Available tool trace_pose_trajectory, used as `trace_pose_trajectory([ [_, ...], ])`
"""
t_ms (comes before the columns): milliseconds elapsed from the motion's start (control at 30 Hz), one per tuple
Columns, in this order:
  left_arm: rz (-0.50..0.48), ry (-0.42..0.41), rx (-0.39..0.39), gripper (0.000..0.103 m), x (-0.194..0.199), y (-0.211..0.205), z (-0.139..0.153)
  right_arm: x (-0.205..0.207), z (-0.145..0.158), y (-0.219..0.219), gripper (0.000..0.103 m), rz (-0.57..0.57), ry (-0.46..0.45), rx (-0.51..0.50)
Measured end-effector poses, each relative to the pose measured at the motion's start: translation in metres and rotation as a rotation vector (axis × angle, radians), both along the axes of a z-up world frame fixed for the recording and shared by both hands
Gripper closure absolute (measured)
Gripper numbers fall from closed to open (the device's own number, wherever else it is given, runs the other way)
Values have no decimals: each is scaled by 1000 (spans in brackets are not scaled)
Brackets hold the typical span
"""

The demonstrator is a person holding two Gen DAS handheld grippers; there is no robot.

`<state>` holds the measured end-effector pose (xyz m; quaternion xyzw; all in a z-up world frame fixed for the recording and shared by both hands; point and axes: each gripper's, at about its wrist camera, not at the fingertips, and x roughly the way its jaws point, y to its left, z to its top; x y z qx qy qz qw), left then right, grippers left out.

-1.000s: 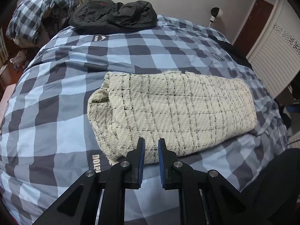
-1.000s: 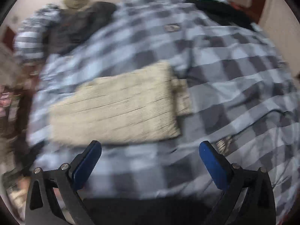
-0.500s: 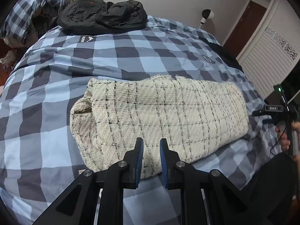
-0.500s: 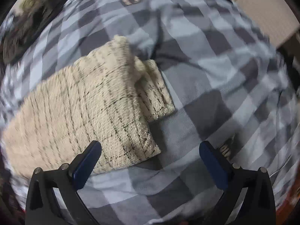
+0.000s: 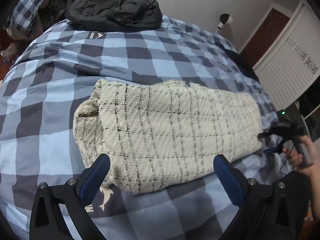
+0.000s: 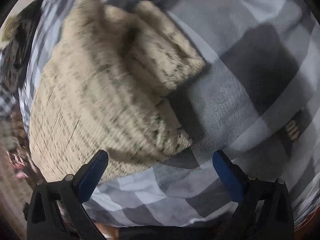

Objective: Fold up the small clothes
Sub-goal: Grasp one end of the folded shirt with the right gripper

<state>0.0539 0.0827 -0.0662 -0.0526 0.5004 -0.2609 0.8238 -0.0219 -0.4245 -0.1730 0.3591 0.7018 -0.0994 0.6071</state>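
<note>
A folded cream tweed garment with thin black check lines lies across the blue checked bed cover. My left gripper hovers at its near edge. Its jaws are opening and stand wide, with the garment's edge between them and the pads pressing on nothing. In the blurred right wrist view, my right gripper is open, low over the garment's end corner and the bed cover. A hand holding that gripper shows at the right edge of the left wrist view.
A black jacket lies at the bed's far end, with a heap of plaid bedding to its left. A lamp, a brown door and a white wardrobe stand beyond the bed's right side.
The left jaws went from nearly shut to wide apart. The right gripper dropped close to the garment's end and rolled, its jaws staying open.
</note>
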Motion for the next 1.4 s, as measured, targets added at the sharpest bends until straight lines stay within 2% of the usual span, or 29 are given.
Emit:
trace_pose_trajectory([
  [100, 28, 25, -64, 0, 3, 5, -3, -2, -5, -9, 1, -25, -19, 19],
  [200, 93, 80, -131, 0, 6, 13, -9, 4, -7, -9, 1, 13, -37, 13],
  [333, 152, 156, -98, 0, 11, 10, -21, 15, 3, -3, 1, 47, -67, -20],
  [433, 147, 184, -192, 0, 12, 8, -24, 22, 10, 4, 1, 104, -114, -36],
  [567, 164, 202, -180, 0, 12, 7, -30, 34, 10, 7, 1, 157, -136, -47],
  [667, 157, 208, -218, 0, 10, 6, -34, 43, 2, 7, 1, 167, -124, -43],
  [733, 149, 242, -238, 0, 11, 2, -41, 48, -3, 5, 3, 167, -127, -21],
  [800, 161, 270, -195, 0, 12, -2, -48, 51, 2, 7, 26, 183, -148, -17],
  [833, 157, 285, -175, 0, 13, -5, -53, 53, 5, 14, 33, 195, -158, -17],
  [900, 130, 295, -121, 0, 14, -12, -58, 54, 10, 20, 60, 218, -183, -17],
  [967, 113, 284, -84, 0, 13, -17, -57, 52, 17, 26, 72, 211, -208, -11],
  [1000, 109, 281, -73, 0, 13, -18, -55, 48, 22, 26, 76, 203, -224, -9],
  [1167, 109, 238, 34, 0, 9, -24, -38, 29, 58, 25, 82, 208, -353, -50],
  [1300, 173, 141, 178, 0, 0, -26, -14, 9, 104, 19, 86, 152, -528, -35],
  [1367, 211, 95, 228, 0, -6, -23, -1, -3, 114, 5, 86, 133, -567, -18],
  [1400, 222, 81, 228, 0, -7, -19, 4, -9, 119, 3, 87, 140, -577, -31],
])
